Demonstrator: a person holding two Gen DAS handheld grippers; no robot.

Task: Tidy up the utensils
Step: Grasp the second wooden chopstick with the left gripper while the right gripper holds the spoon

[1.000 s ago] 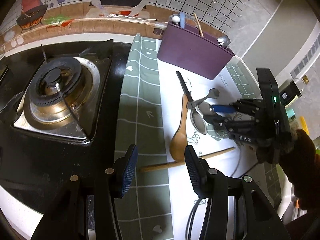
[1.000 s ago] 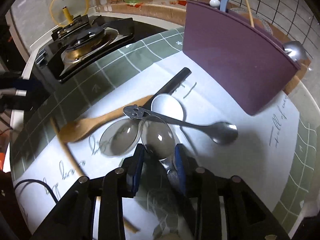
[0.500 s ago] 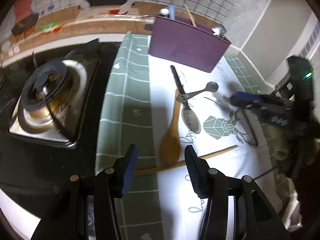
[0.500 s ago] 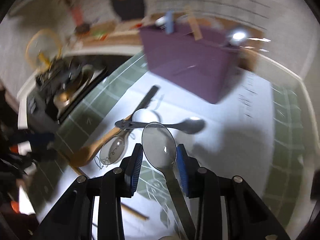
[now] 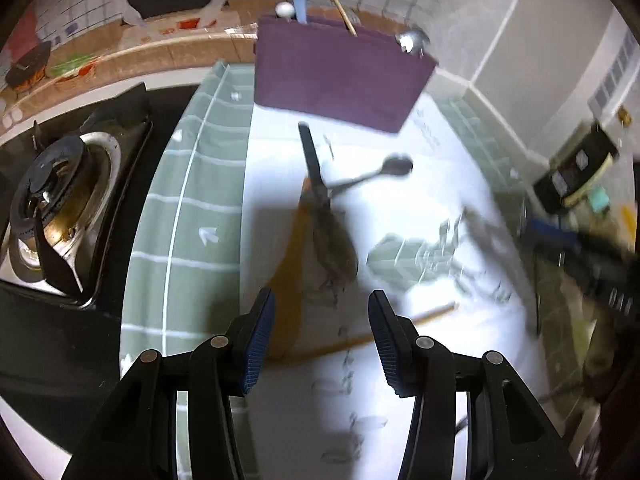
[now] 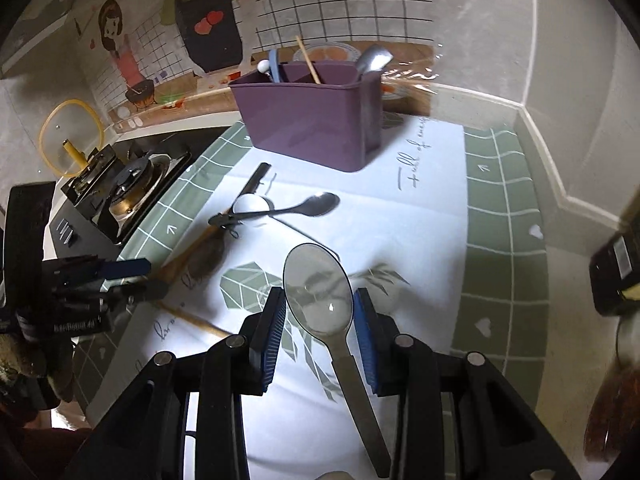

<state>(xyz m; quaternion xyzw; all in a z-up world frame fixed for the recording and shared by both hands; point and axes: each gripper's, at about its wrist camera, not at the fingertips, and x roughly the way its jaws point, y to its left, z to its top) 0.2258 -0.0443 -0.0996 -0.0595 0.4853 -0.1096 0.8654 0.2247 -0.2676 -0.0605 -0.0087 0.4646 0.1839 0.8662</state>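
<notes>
Inside the purple caddy stand a spoon and chopstick.

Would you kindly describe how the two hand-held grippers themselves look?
Each hand-held gripper, left and right, has a black angular frame with round silver rivets and two fingers faced with ribbed blue pads. Seen from the right wrist, the left one's body carries white lettering, too blurred to read.

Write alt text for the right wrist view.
The right gripper holds a large metal spoon, bowl up, between its jaws above a white and green mat. Beyond lie more utensils and a purple holder.
</notes>
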